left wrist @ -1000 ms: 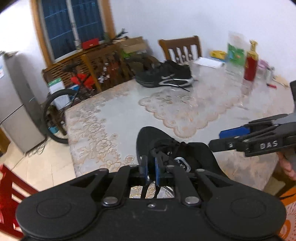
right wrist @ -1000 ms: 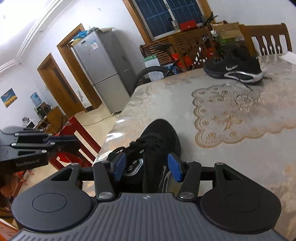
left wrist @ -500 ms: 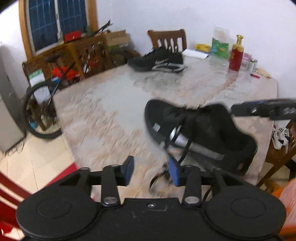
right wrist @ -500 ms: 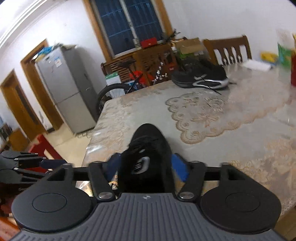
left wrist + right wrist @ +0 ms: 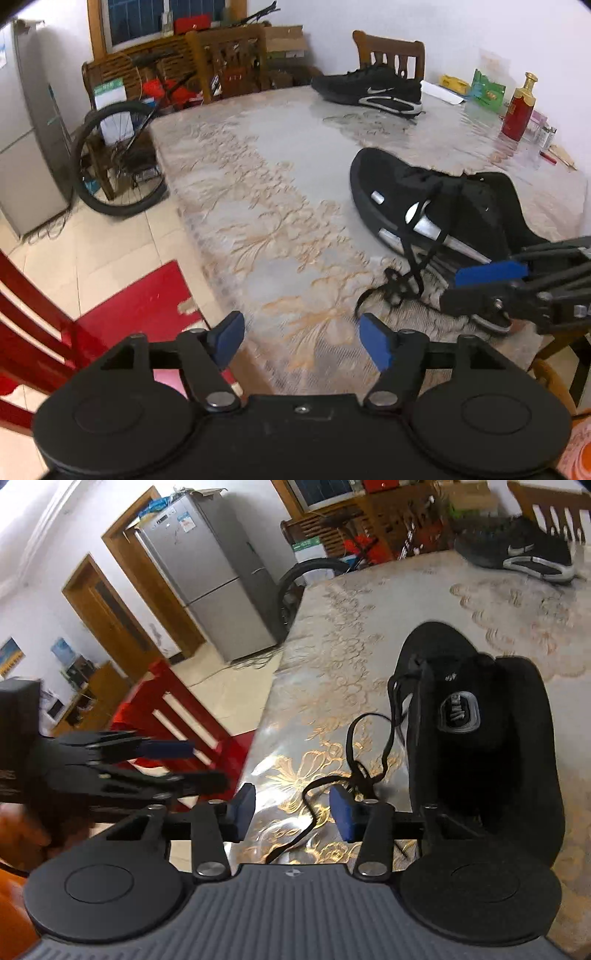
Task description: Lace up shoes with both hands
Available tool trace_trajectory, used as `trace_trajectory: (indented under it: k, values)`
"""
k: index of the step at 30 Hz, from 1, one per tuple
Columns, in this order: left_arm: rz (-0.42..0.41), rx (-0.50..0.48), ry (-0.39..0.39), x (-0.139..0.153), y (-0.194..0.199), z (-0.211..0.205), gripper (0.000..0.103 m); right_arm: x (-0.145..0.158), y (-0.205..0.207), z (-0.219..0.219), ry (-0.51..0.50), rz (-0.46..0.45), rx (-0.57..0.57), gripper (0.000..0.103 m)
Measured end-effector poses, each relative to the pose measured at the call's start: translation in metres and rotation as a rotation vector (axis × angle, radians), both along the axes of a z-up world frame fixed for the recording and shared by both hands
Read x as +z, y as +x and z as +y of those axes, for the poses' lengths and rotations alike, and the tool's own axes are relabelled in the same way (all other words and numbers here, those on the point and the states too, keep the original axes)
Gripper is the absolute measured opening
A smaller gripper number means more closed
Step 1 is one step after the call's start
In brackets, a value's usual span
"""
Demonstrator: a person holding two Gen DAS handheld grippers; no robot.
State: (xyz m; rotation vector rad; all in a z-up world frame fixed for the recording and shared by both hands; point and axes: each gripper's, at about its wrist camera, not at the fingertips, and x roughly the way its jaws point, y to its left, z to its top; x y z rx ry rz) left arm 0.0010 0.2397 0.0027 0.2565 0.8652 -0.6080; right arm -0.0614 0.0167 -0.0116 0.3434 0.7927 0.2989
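The left gripper is opening over the bare tablecloth, holding nothing. The right gripper is closing, a loose black lace lying between its pads, unpinched. The black shoe lies just beyond; a second shoe rests far across.

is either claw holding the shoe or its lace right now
No. The left claw is opening over bare table; the right claw is closing with the lace loose between its pads.
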Motion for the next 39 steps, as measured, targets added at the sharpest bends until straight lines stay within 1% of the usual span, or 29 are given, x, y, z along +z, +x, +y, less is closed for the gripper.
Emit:
trace_trajectory:
  k: [3,5,6,9,11,13,14,16,19,22,23,25,27,28,30,31,32,33,34,35,36,37,38,39]
  values:
    - [0.007,-0.060,-0.032,0.000,0.007,0.014,0.073,0.004,-0.003,0.018,-0.084,0.012,-0.040,0.049]
    - [-0.010,-0.109,-0.048,-0.002,0.015,0.018,0.073,0.005,-0.006,0.031,-0.139,0.018,-0.074,0.058]
    - [-0.016,-0.136,-0.053,-0.003,0.019,0.021,0.073,0.002,-0.006,0.040,-0.182,0.033,-0.119,0.058]
    - [-0.012,-0.262,-0.066,-0.002,0.028,0.034,0.073,-0.005,-0.007,0.065,-0.304,0.074,-0.258,0.058]
    - [-0.018,-0.350,-0.060,0.001,0.031,0.046,0.074,-0.012,-0.004,0.084,-0.406,0.096,-0.328,0.058]
    - [-0.046,-0.430,-0.053,0.005,0.032,0.057,0.077,-0.022,0.006,0.093,-0.519,0.127,-0.310,0.058]
    - [-0.058,-0.452,-0.054,0.006,0.032,0.060,0.077,-0.026,0.011,0.097,-0.574,0.141,-0.302,0.058]
    - [-0.070,-0.489,-0.073,0.007,0.034,0.064,0.078,-0.033,0.019,0.094,-0.628,0.144,-0.299,0.058]
    - [-0.042,-0.507,-0.116,0.005,0.040,0.067,0.078,-0.043,0.031,0.084,-0.638,0.197,-0.307,0.047]
    - [-0.010,-0.517,-0.126,0.001,0.044,0.068,0.078,-0.049,0.039,0.072,-0.588,0.213,-0.344,0.046]
    - [-0.004,-0.523,-0.124,0.000,0.045,0.068,0.078,-0.050,0.041,0.068,-0.568,0.214,-0.358,0.042]
    - [-0.009,-0.540,-0.115,0.000,0.045,0.068,0.078,-0.049,0.043,0.061,-0.530,0.208,-0.369,0.041]
    - [-0.018,-0.551,-0.107,0.000,0.046,0.065,0.078,-0.050,0.043,0.057,-0.511,0.195,-0.375,0.044]
    - [-0.019,-0.554,-0.107,0.000,0.048,0.064,0.078,-0.050,0.042,0.055,-0.506,0.190,-0.383,0.048]
    - [-0.025,-0.569,-0.106,0.001,0.049,0.058,0.078,-0.053,0.041,0.051,-0.465,0.201,-0.433,0.057]
    - [-0.034,-0.580,-0.103,0.002,0.049,0.056,0.079,-0.053,0.039,0.049,-0.446,0.215,-0.452,0.074]
    - [-0.050,-0.597,-0.097,0.002,0.048,0.051,0.079,-0.054,0.037,0.048,-0.427,0.228,-0.472,0.084]
    - [-0.059,-0.613,-0.091,0.002,0.048,0.048,0.079,-0.054,0.034,0.046,-0.408,0.242,-0.492,0.080]
    - [-0.067,-0.635,-0.087,0.002,0.047,0.044,0.079,-0.054,0.032,0.044,-0.389,0.254,-0.510,0.066]
    - [-0.071,-0.660,-0.081,0.002,0.046,0.039,0.079,-0.052,0.027,0.049,-0.395,0.234,-0.489,0.047]
    - [-0.074,-0.679,-0.077,0.002,0.045,0.035,0.079,-0.050,0.022,0.054,-0.400,0.216,-0.469,0.037]
    - [-0.077,-0.698,-0.074,0.002,0.044,0.031,0.079,-0.048,0.018,0.058,-0.388,0.212,-0.445,0.023]
    - [-0.075,-0.715,-0.072,0.001,0.043,0.027,0.079,-0.046,0.014,0.060,-0.341,0.211,-0.427,0.021]
    - [-0.072,-0.728,-0.068,0.001,0.043,0.023,0.079,-0.043,0.010,0.061,-0.294,0.209,-0.409,0.020]
